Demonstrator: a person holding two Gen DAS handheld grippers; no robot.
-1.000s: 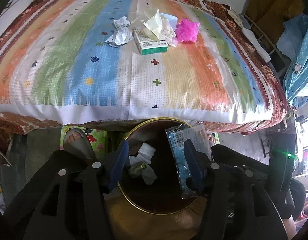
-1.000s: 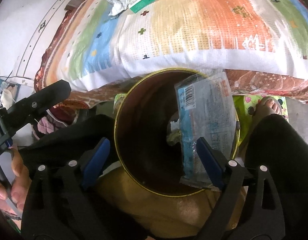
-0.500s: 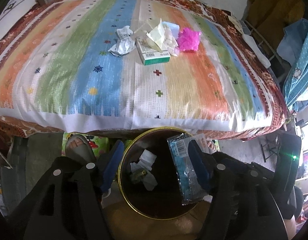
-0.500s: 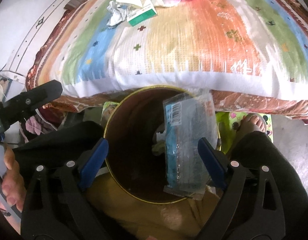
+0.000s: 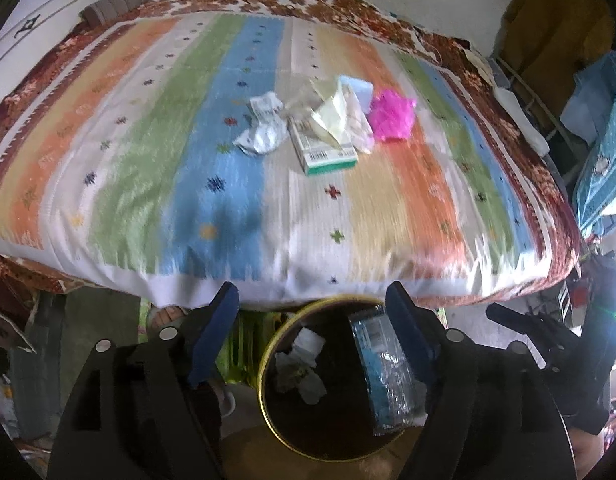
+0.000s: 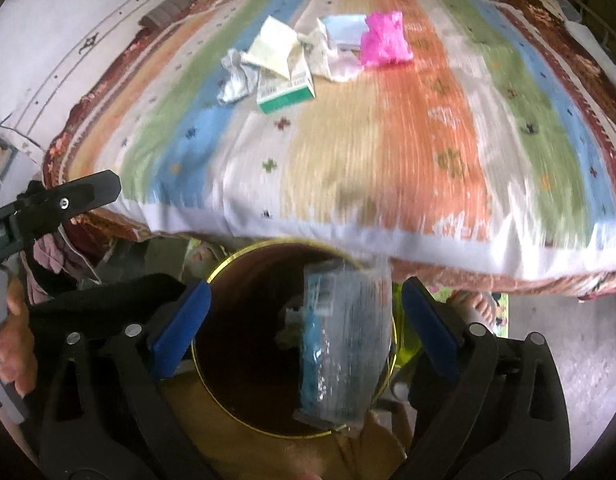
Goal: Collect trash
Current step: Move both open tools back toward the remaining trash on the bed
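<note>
A round dark bin (image 5: 267, 344) with a gold rim stands on the floor at the bed's foot. A clear and blue plastic wrapper (image 5: 384, 376) leans inside it against the right wall, beside crumpled paper (image 5: 301, 368). My left gripper (image 5: 312, 320) hovers above the bin, jaws opening, pads touching nothing. My right gripper (image 6: 303, 320) also hangs over the bin (image 6: 227, 260), jaws opening, with the wrapper (image 6: 344, 344) lying loose below them. On the bed lie crumpled white paper (image 5: 263, 128), a green and white box (image 5: 324, 152), yellow paper (image 5: 332, 116) and a pink plastic wad (image 5: 390, 114).
The striped blanket (image 5: 187, 200) covers the bed, whose front edge overhangs the bin. A bare foot (image 6: 472, 304) rests on a bright mat to the right of the bin. Hanging clothes (image 5: 600, 128) crowd the bed's right side. A hand (image 6: 11, 340) holds the left gripper.
Both grippers have risen and tipped up, so more of the bed shows. Their jaws stand wider than before. The wrapper stays leaning in the bin.
</note>
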